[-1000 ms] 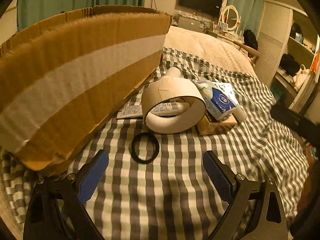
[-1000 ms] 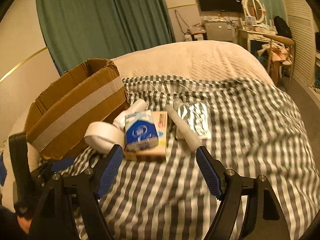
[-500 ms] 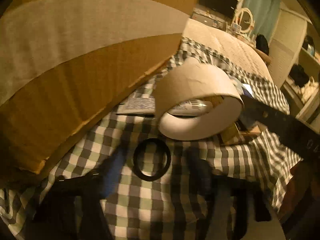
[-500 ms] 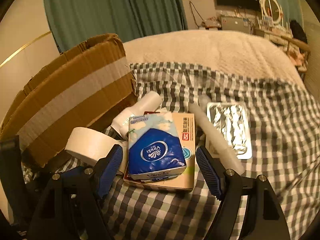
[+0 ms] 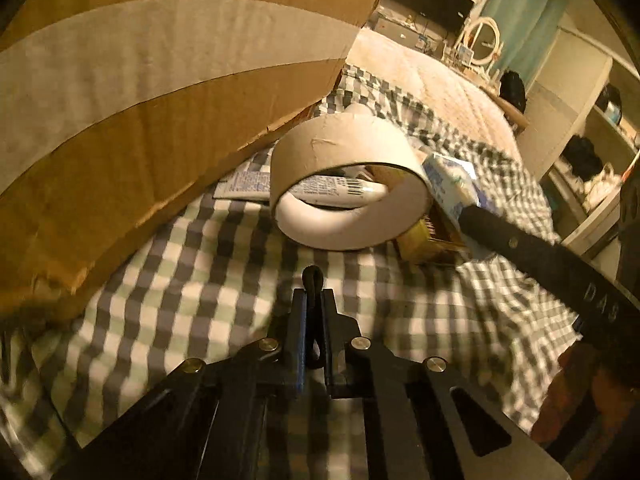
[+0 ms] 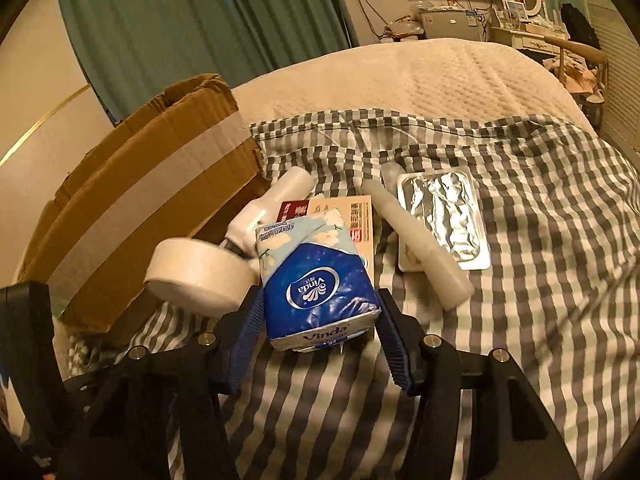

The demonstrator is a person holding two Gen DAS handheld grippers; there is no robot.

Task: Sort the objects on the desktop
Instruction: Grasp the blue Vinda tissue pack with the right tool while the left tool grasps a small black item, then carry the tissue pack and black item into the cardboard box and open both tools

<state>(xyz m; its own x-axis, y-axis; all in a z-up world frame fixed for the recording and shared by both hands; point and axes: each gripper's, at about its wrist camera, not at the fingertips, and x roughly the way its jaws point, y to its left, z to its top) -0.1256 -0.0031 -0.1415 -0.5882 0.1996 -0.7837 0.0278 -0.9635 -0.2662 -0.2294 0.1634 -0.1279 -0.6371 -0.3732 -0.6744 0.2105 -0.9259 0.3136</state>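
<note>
The cardboard box point(image 5: 160, 92) fills the upper left of the left wrist view; the tape roll point(image 5: 348, 184) lies at centre, propped over a tube point(image 5: 340, 190) on the checked cloth point(image 5: 192, 272). At lower centre the left gripper point(image 5: 314, 300) is pinched closed on the black hair tie point(image 5: 313, 280), whose loop pokes out past the fingertips.

In the right wrist view, the blue tissue pack point(image 6: 316, 280) sits mid-frame atop a flat carton point(image 6: 360, 216). The right gripper point(image 6: 320, 320) straddles its near end, blue pads against both sides, reaching in level from the bottom edge.
</note>
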